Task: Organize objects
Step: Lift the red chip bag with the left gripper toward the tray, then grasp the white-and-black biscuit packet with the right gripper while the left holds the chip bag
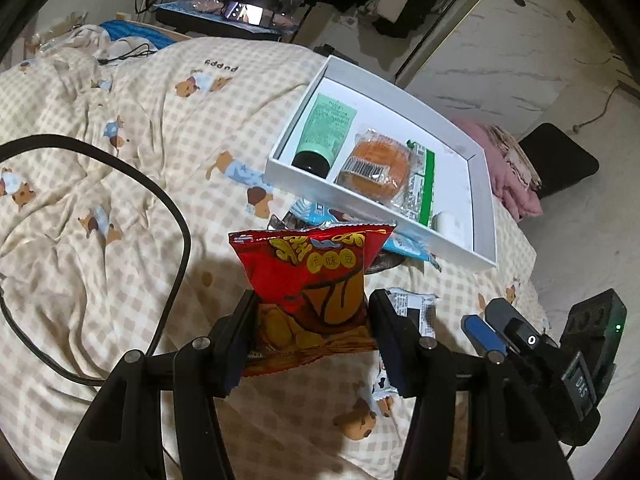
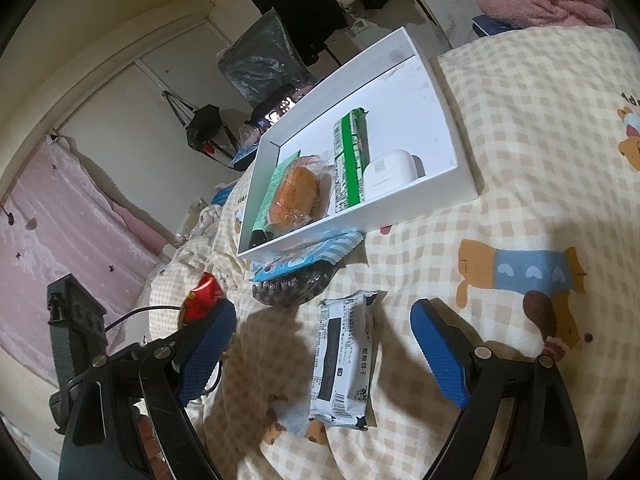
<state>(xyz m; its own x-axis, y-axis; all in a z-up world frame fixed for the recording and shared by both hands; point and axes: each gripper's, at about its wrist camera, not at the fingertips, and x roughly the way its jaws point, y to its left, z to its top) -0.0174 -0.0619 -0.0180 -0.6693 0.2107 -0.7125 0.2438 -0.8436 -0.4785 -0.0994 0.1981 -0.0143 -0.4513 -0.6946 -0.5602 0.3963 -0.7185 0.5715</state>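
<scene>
My left gripper (image 1: 310,312) is shut on a red snack bag (image 1: 308,276), held above the checked bedspread. Ahead and to the right lies a white box (image 1: 482,184) holding a green tube (image 1: 326,130), a wrapped orange bun (image 1: 378,168), a green packet (image 1: 424,184) and a small white case (image 1: 446,222). My right gripper (image 2: 324,336) stands open over a black-and-white biscuit packet (image 2: 346,356) on the bed, its blue pads (image 2: 440,352) apart from it. The same white box (image 2: 448,120) lies beyond. The red bag (image 2: 202,296) shows at the left.
A blue-and-white packet (image 2: 316,254) and a dark clear-wrapped packet (image 2: 292,288) lie against the box's near edge. A black cable (image 1: 176,216) loops across the bedspread (image 1: 140,184). Pink cloth (image 1: 512,176) lies beyond the bed's corner. A desk with clutter stands at the back.
</scene>
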